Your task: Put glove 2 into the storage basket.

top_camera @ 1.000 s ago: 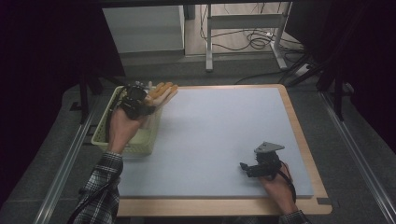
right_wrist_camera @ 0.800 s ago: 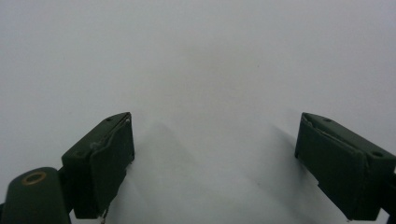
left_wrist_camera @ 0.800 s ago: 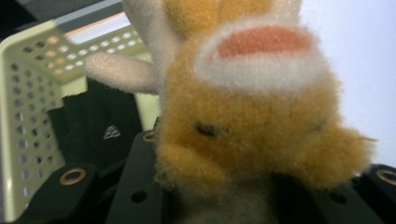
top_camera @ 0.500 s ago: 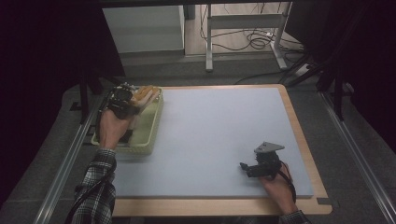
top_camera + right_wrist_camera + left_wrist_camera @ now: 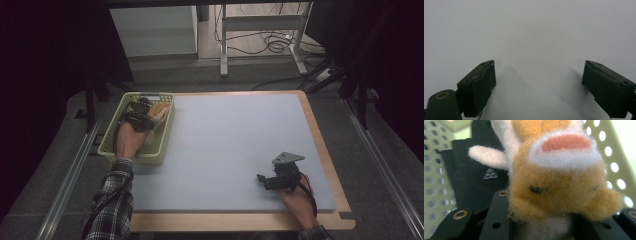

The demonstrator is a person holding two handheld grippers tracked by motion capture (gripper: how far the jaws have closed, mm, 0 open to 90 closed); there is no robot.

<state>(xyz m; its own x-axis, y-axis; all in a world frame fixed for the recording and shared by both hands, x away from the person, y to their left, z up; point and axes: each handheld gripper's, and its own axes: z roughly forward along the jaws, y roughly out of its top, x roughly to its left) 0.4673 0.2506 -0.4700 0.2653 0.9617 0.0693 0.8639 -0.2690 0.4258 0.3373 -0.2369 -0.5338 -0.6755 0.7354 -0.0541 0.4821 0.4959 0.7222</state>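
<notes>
One green basket (image 5: pixel 111 148) at the tabletop's left edge holds one plush toy (image 5: pixel 559 182), gripped by left gripper (image 5: pixel 140 114) fingers; right gripper (image 5: pixel 262 179) fingers open.

Fuzzy orange-and-white plush toy (image 5: pixel 559 182), pink patch on top, lies inside green perforated basket (image 5: pixel 111 142).

An orange-and-cream plush toy (image 5: pixel 559 182) with a pink patch sits in a pale green perforated basket (image 5: pixel 111 141). The mat (image 5: pixel 235 145) is light blue-grey with a wooden border; the sleeve (image 5: pixel 112 210) is black-and-white plaid.
</notes>
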